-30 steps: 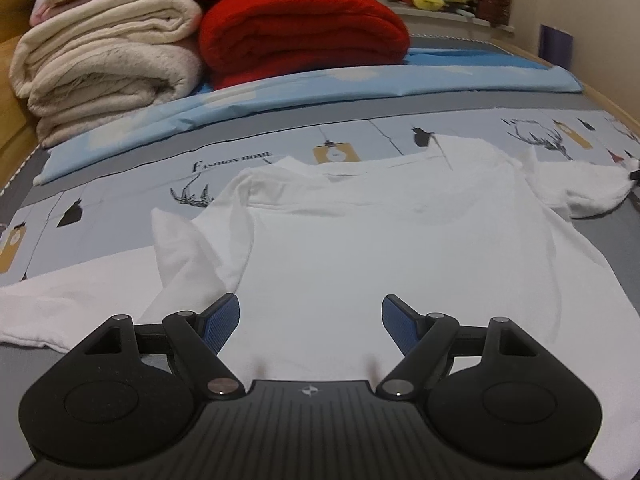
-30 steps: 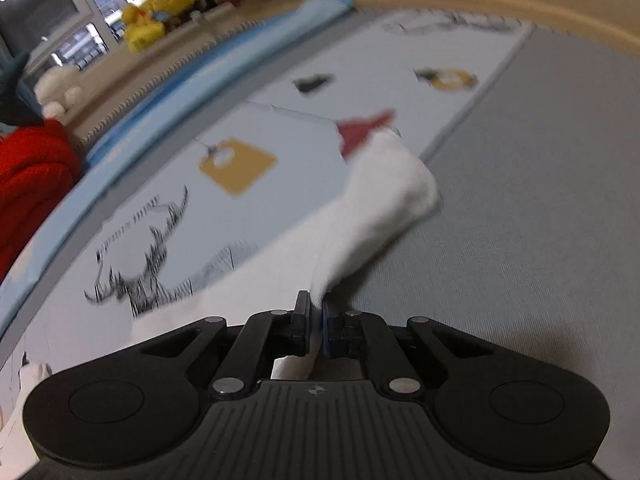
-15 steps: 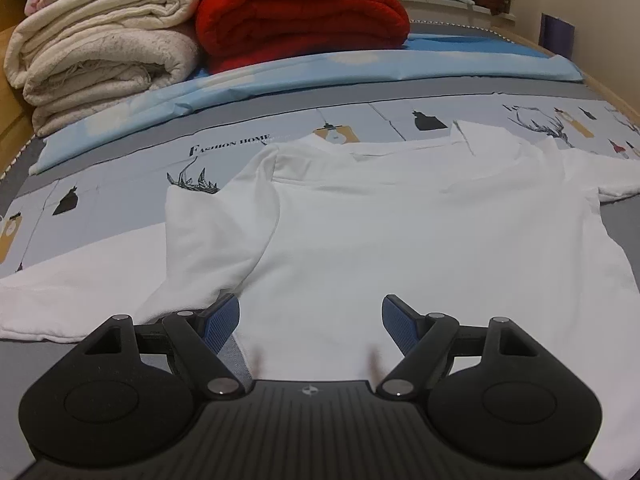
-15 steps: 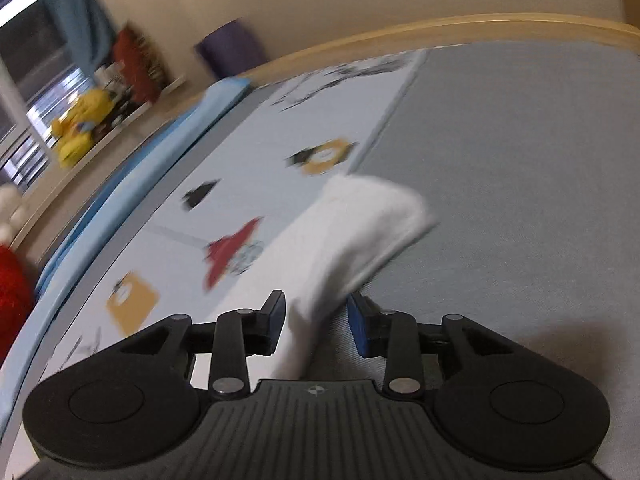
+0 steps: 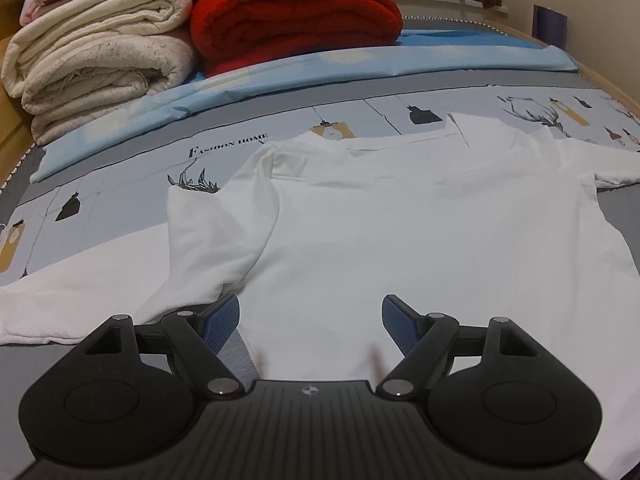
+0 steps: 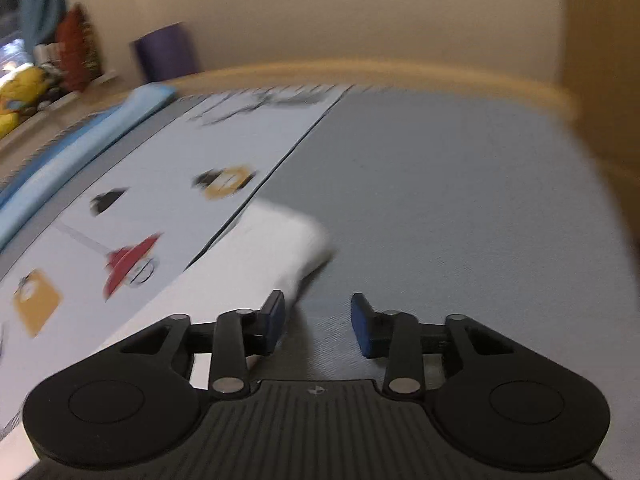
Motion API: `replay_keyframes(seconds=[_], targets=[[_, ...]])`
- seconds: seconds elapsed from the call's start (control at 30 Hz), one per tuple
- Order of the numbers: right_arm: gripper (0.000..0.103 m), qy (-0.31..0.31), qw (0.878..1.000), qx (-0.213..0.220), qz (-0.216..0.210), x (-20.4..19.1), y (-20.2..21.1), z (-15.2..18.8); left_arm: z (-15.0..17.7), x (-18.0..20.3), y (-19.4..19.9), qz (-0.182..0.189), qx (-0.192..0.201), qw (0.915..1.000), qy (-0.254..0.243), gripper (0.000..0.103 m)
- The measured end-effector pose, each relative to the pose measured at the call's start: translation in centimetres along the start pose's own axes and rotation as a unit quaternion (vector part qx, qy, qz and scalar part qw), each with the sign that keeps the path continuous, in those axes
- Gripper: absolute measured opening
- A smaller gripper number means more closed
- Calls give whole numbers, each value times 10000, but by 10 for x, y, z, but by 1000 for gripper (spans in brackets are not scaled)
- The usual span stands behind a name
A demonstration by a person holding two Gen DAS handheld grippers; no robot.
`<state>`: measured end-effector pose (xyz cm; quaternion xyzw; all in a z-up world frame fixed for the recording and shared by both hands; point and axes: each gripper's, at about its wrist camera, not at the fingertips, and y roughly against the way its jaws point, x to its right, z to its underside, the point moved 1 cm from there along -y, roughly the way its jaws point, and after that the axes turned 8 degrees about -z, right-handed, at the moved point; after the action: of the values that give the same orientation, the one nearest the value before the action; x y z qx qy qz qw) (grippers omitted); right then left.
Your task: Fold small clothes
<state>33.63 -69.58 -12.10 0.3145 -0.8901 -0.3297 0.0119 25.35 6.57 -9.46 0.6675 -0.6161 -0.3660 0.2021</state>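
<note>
Lying spread flat on the bed, the white shirt has one sleeve folded over its body. The left gripper hovers above the shirt's lower part, fingers wide apart and empty. The right gripper is opening, nothing pinched, the other sleeve lying just beside its left finger.

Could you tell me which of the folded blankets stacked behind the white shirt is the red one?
The red blanket is the right-hand bundle; the cream blankets are piled to its left.
</note>
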Motion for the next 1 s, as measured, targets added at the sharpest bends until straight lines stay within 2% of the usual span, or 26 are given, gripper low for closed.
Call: replay_keyframes(seconds=[0.1,0.23,0.27,0.3,0.33,0.4,0.47,0.5,0.57,0.6,0.67,0.73,0.8,0.87,0.93,0.97,1.0], targets=[[39,116,9980,340,-517,-22,35,-12,2,-6,3,67,-5,9999,95,83],[45,780,9843,761,-1388,-64,99,-16,11,-11,7,270,-190,9991,258,82],[45,881,9796,759,-1640,-75,116,-15,15,-11,8,390,-282,9985,253,80],[46,942,9750,726,-1878,-81,132,-15,21,-9,8,499,-395,9978,204,74],[46,995,9693,671,-2145,-87,148,-15,27,-7,7,592,-572,9966,99,65],[49,1149,9571,554,-2601,-99,183,-9,46,-3,-1,765,-1118,9906,-207,60],[51,1318,9425,457,-3038,-104,220,-3,71,3,-10,761,-1779,9790,-636,60],[52,1397,9345,395,-3249,-107,237,2,80,3,-10,689,-1861,9767,-812,63],[53,1547,9192,282,-3611,-107,272,14,80,-3,4,730,-1561,9819,-780,62],[54,1605,9127,247,-3749,-106,286,19,78,-9,11,846,-1410,9846,-590,62],[56,1731,8999,198,-3999,-102,316,34,79,-17,20,1113,-1304,9847,-319,62],[57,1880,8891,218,-4167,-100,340,46,89,-15,18,1146,-1511,9808,-457,62],[60,2006,8827,227,-4244,-98,352,59,104,-4,13,977,-1852,9727,-999,66],[60,2157,8800,202,-4227,-97,357,70,100,-3,25,880,-1427,9786,-1193,67],[60,2241,8842,264,-4090,-93,361,87,89,-18,38,923,-964,9880,-774,67],[60,2291,8851,259,-4043,-90,362,95,82,-28,45,814,-643,9932,-529,67],[60,2386,8875,205,-3938,-90,363,104,75,-36,52,549,-269,9973,-395,67]])
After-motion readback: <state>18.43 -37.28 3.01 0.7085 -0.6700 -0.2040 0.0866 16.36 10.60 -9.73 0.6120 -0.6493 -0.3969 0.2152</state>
